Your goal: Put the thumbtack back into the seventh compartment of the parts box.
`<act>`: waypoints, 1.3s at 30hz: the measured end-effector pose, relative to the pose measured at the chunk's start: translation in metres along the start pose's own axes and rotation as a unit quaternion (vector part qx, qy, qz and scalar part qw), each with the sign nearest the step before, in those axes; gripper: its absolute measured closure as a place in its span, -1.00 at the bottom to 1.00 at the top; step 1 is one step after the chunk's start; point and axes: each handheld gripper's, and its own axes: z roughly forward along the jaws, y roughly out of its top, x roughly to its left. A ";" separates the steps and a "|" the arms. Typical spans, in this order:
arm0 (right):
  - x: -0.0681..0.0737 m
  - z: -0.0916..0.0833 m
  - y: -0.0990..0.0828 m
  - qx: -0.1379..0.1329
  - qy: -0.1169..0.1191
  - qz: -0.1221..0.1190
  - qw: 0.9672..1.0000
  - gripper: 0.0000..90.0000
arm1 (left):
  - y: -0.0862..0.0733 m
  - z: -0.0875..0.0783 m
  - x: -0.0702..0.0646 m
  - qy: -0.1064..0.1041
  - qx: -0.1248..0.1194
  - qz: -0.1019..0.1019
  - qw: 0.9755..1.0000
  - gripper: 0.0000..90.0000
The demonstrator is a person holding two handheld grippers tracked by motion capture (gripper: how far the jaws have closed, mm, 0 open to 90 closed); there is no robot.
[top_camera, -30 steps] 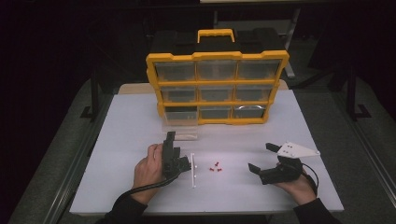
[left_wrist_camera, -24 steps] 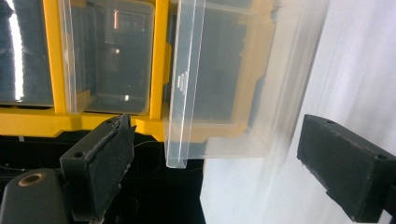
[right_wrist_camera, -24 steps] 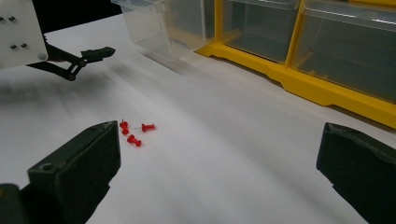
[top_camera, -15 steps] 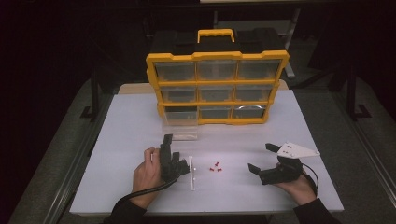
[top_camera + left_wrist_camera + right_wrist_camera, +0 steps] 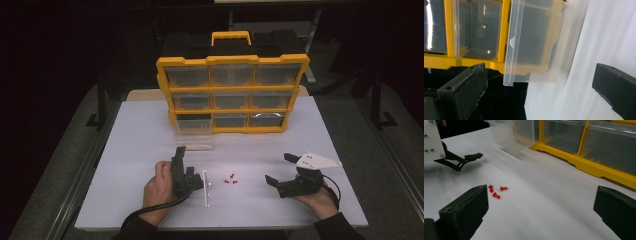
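Observation:
A yellow drawer organizer [image 5: 232,95] stands at the back of the white table [image 5: 140,150]. Its bottom-left clear drawer [image 5: 192,135] is pulled out onto the table and looks empty in the left gripper view [image 5: 536,42]. My left gripper [image 5: 189,167] lies rolled on its side a little short of that drawer. Its jaws have just been opening and stand wide with nothing between them. Three red push pins [image 5: 231,180] lie between the two hands. My right gripper [image 5: 278,167] rests open to their right, and the pins [image 5: 496,191] lie ahead of its left jaw.
A thin white strip [image 5: 205,187] lies on the table just right of the left hand. The other organizer drawers [image 5: 232,75] are pushed in. One finger of the left gripper [image 5: 472,156] reaches in at the left of the right gripper view. Dark floor surrounds the table.
The left gripper has drawn slightly back from the drawer toward the near edge, and its jaws have spread wider. The right gripper, pins and strip have not moved.

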 end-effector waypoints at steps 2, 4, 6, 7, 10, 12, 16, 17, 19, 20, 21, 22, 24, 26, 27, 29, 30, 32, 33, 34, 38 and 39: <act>0.000 0.000 0.000 0.000 0.000 0.000 1.000 -1.00 | -0.001 0.000 0.001 -0.004 0.002 -0.008 1.000 -1.00; 0.000 0.001 0.000 0.001 0.001 -0.001 1.000 -1.00 | -0.001 0.001 0.002 -0.006 0.003 -0.017 1.000 -1.00; 0.000 0.001 0.000 0.001 0.002 -0.002 1.000 -1.00 | -0.002 0.001 0.002 -0.009 0.003 -0.026 1.000 -1.00; 0.000 0.001 0.000 0.001 0.002 -0.001 1.000 -1.00 | -0.002 0.002 0.002 -0.012 0.002 -0.033 0.999 -1.00; 0.001 0.001 0.000 0.002 0.002 -0.002 1.000 -1.00 | -0.002 0.002 0.003 -0.014 0.005 -0.042 0.999 -1.00; 0.001 0.001 0.000 0.001 0.002 -0.002 1.000 -1.00 | -0.003 0.004 0.003 -0.024 0.007 -0.060 0.998 -1.00; 0.001 0.001 0.000 -0.001 0.002 -0.003 1.000 -1.00 | -0.003 0.006 0.002 -0.032 0.012 -0.079 0.996 -1.00; 0.001 0.001 0.001 -0.002 0.002 -0.002 1.000 -1.00 | -0.003 0.006 0.003 -0.033 0.012 -0.081 0.996 -1.00; 0.001 0.001 0.000 0.001 0.001 -0.002 1.000 -1.00 | -0.004 0.007 0.003 -0.033 0.012 -0.089 0.995 -1.00; 0.001 0.001 0.000 0.001 0.002 -0.002 1.000 -1.00 | -0.005 0.007 0.004 -0.033 0.013 -0.093 0.995 -1.00; 0.001 0.001 0.000 0.000 0.002 -0.003 1.000 -1.00 | -0.005 0.007 0.004 -0.035 0.013 -0.097 0.995 -1.00; 0.001 0.002 0.000 0.000 0.002 -0.003 1.000 -1.00 | -0.006 0.007 0.005 -0.038 0.015 -0.102 0.994 -1.00; 0.001 0.002 0.000 0.001 0.002 -0.004 1.000 -1.00 | -0.007 0.009 0.005 -0.037 0.011 -0.122 0.992 -1.00; 0.001 0.002 0.000 0.002 0.002 -0.002 1.000 -1.00 | -0.008 0.010 0.006 -0.038 0.012 -0.132 0.990 -1.00; 0.001 0.002 0.000 0.001 0.001 -0.001 1.000 -1.00 | -0.009 0.010 0.007 -0.040 0.016 -0.134 0.990 -1.00; 0.001 0.002 0.000 -0.001 0.001 -0.002 1.000 -1.00 | -0.010 0.011 0.009 -0.041 0.018 -0.143 0.989 -1.00; 0.000 0.002 0.000 -0.002 0.002 -0.003 1.000 -1.00 | -0.010 0.011 0.009 -0.046 0.020 -0.150 0.987 -1.00; 0.000 0.002 0.000 0.001 0.002 -0.001 1.000 -1.00 | -0.012 0.011 0.011 -0.052 0.029 -0.149 0.987 -1.00; 0.000 0.002 0.000 0.001 0.002 -0.001 1.000 -1.00 | -0.013 0.011 0.012 -0.055 0.032 -0.152 0.986 -1.00; 0.000 0.002 0.000 0.001 0.002 -0.001 1.000 -1.00 | -0.013 0.011 0.013 -0.055 0.033 -0.158 0.985 -1.00; 0.000 0.002 0.000 0.001 0.003 -0.002 1.000 -1.00 | -0.017 0.013 0.017 -0.066 0.039 -0.186 0.980 -1.00; 0.000 0.002 0.000 0.001 0.003 -0.002 1.000 -1.00 | -0.018 0.014 0.018 -0.067 0.040 -0.193 0.978 -1.00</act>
